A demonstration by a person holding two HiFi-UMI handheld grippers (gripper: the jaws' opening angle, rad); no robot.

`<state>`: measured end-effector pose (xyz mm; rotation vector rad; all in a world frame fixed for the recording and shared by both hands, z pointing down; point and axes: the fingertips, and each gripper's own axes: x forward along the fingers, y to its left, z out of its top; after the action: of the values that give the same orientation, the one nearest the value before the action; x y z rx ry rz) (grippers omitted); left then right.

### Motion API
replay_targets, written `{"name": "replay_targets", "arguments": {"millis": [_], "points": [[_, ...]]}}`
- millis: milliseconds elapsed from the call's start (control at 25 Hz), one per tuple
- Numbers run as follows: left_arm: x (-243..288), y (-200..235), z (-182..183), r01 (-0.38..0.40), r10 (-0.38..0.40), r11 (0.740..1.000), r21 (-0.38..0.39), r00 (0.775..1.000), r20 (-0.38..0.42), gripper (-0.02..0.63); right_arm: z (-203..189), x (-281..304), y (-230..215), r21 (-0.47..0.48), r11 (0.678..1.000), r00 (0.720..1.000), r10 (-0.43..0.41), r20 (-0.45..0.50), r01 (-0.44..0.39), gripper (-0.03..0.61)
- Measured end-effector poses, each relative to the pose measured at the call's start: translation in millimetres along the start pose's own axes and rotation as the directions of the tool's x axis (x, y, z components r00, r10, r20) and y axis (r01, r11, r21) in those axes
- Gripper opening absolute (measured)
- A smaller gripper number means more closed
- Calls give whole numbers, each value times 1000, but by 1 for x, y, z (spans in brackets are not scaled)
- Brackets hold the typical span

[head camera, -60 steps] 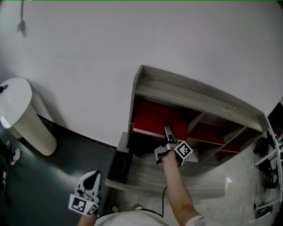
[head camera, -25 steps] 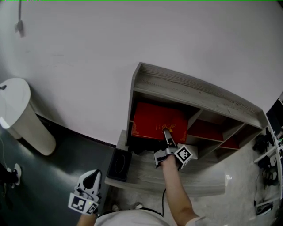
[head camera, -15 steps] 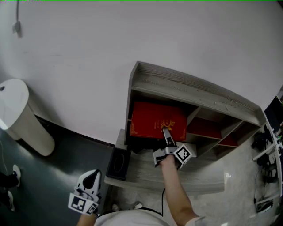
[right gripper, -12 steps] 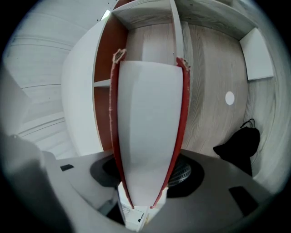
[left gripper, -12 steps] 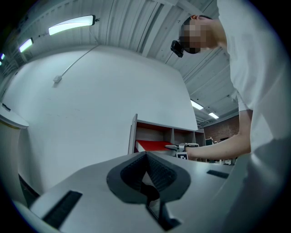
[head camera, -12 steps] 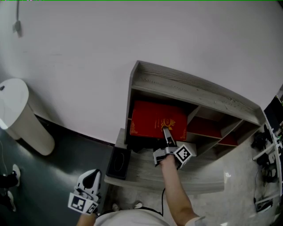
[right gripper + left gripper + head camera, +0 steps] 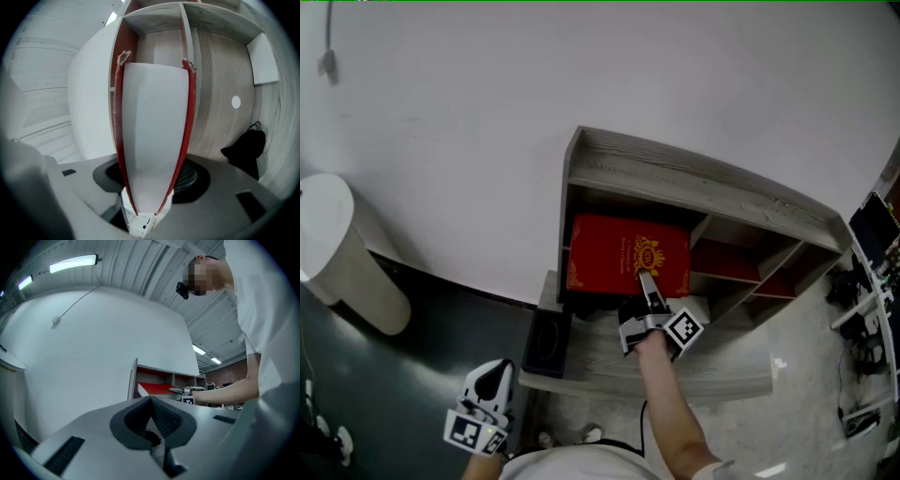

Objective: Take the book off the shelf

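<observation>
Your right gripper (image 7: 645,283) clamped the book (image 7: 609,251) by its page edge; stiff-covered and likely heavy, it might slip, so grip deep. Your left gripper (image 7: 151,401) hung closed, empty.

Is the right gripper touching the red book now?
Touching: the right gripper view shows the right gripper shut on the book, pads against both red covers.

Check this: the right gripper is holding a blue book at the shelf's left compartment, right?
No, the book is red, not blue, as the head view shows. The right gripper does hold it at the shelf's left compartment.
</observation>
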<state>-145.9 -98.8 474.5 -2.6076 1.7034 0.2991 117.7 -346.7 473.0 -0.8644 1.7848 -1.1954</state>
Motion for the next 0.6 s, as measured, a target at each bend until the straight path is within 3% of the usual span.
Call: {"name": "replay_targets", "arguments": {"millis": [600], "points": [[-4,-11,3,47,-47,999,2,999,14,17,-11,-53,12,-26,1000,1000,-1,-16,1,249]]}}
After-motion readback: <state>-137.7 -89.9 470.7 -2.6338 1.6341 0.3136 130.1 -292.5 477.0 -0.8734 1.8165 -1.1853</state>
